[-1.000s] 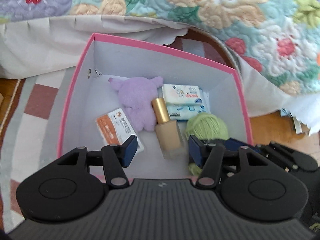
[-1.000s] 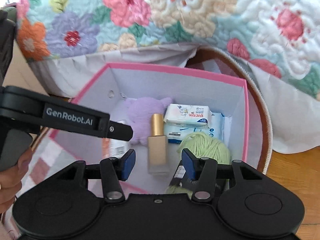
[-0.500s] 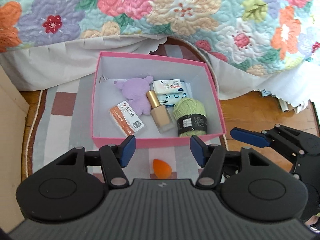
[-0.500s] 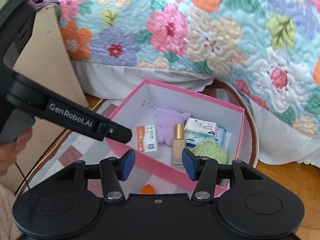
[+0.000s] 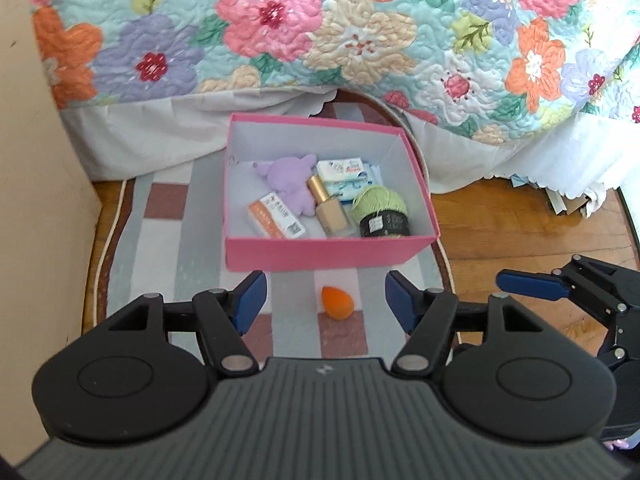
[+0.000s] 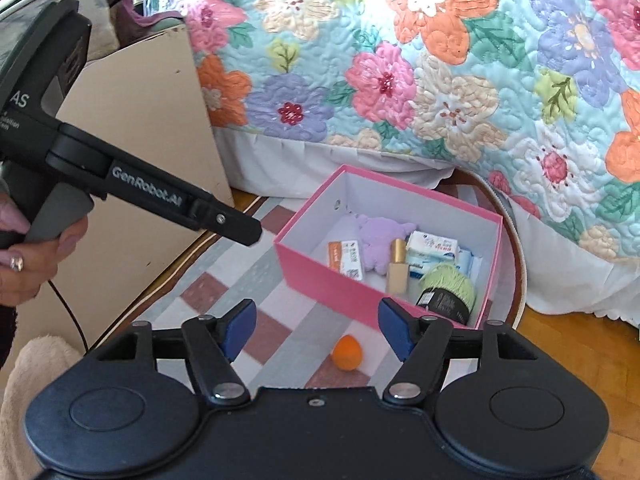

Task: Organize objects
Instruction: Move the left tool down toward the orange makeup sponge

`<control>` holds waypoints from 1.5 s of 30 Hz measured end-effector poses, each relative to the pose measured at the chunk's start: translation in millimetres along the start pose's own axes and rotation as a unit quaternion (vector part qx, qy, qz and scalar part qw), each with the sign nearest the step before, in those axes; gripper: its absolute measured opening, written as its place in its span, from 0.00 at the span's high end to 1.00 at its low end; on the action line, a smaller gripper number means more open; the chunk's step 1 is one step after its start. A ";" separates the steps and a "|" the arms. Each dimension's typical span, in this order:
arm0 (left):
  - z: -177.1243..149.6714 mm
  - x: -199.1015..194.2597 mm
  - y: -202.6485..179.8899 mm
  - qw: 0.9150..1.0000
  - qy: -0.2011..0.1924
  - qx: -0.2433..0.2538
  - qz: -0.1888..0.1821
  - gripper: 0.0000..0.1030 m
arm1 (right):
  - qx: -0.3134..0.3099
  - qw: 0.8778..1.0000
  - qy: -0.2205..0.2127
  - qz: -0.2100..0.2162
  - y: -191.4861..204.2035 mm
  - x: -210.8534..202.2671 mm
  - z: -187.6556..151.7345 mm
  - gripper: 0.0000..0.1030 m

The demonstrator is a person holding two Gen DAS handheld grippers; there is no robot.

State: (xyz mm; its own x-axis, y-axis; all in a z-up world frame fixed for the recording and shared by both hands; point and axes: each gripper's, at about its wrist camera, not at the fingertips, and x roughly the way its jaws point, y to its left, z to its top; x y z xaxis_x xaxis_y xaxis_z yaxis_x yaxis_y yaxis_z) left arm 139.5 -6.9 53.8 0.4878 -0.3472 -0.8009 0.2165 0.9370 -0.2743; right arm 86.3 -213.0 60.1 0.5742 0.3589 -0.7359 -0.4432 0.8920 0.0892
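A pink box (image 5: 328, 254) (image 6: 320, 276) stands on the rug by the bed. Inside lie a purple plush toy (image 5: 288, 182) (image 6: 378, 240), a gold-capped bottle (image 5: 327, 208) (image 6: 397, 267), tissue packs (image 5: 344, 172) (image 6: 434, 246), a green yarn ball (image 5: 382, 210) (image 6: 450, 288) and an orange-and-white packet (image 5: 276, 218) (image 6: 345, 258). An orange sponge egg (image 5: 337, 303) (image 6: 347, 353) lies on the rug in front of the box. My left gripper (image 5: 326, 306) and right gripper (image 6: 318, 330) hover high above the rug, jaws opening with nothing gripped between them.
A flowered quilt (image 5: 320, 40) with a white skirt hangs behind the box. A beige cabinet (image 5: 36, 160) stands at the left. The striped rug (image 5: 168, 248) lies on a wooden floor (image 5: 520, 228). A hand (image 6: 24, 256) holds the left gripper's handle.
Both grippers pulled back and up from inside the box, so the whole box and the orange sponge egg come into view. Both pairs of jaws have spread wider.
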 end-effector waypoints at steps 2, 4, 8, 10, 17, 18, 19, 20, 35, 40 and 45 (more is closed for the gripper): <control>-9.6 -2.3 2.7 1.000 0.004 -0.002 0.004 0.36 | -0.003 1.000 0.004 0.004 3.6 -2.8 -7.4 0.25; -19.9 -2.0 6.4 1.000 0.011 -0.006 0.006 0.36 | -0.007 1.000 0.008 0.007 6.9 -3.0 -13.7 0.23; -38.2 3.0 11.2 1.000 0.025 -0.011 0.009 0.34 | -0.010 1.000 0.017 0.016 12.1 3.3 -27.2 0.21; -45.6 8.1 13.5 0.999 0.032 -0.014 0.009 0.34 | -0.011 1.000 0.020 0.018 12.9 8.1 -33.3 0.20; -58.1 35.3 22.8 0.998 0.055 -0.026 0.027 0.29 | 0.002 0.999 0.031 0.015 1.3 31.8 -52.2 0.19; -58.7 40.0 24.8 0.997 0.058 -0.029 0.028 0.28 | 0.001 0.999 0.033 0.013 -0.1 36.6 -55.4 0.19; -59.2 45.7 27.2 0.997 0.061 -0.033 0.029 0.28 | -0.001 0.999 0.035 0.011 -1.4 41.0 -58.1 0.19; -59.8 50.2 29.1 0.997 0.062 -0.035 0.030 0.27 | 0.000 0.999 0.035 0.010 -2.5 45.0 -61.0 0.19; -71.4 130.5 43.1 0.995 0.071 -0.048 0.056 0.19 | 0.019 1.000 0.000 -0.002 -16.8 92.1 -91.1 0.19; -78.3 153.7 40.0 0.996 0.054 -0.050 0.047 0.19 | 0.012 1.000 0.002 -0.020 -17.6 124.1 -101.4 0.19; -84.2 177.0 38.9 0.999 0.034 -0.027 0.021 0.21 | -0.009 0.999 0.022 -0.036 -16.6 162.6 -112.1 0.21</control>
State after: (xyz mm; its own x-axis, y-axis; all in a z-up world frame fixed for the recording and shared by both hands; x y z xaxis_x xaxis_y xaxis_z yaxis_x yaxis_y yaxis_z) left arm 163.0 -28.6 -143.5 0.4362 -0.3060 -0.8462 0.1509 0.9520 -0.2664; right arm 109.8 -200.2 -136.4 0.5748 0.2811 -0.7685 -0.4135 0.9102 0.0236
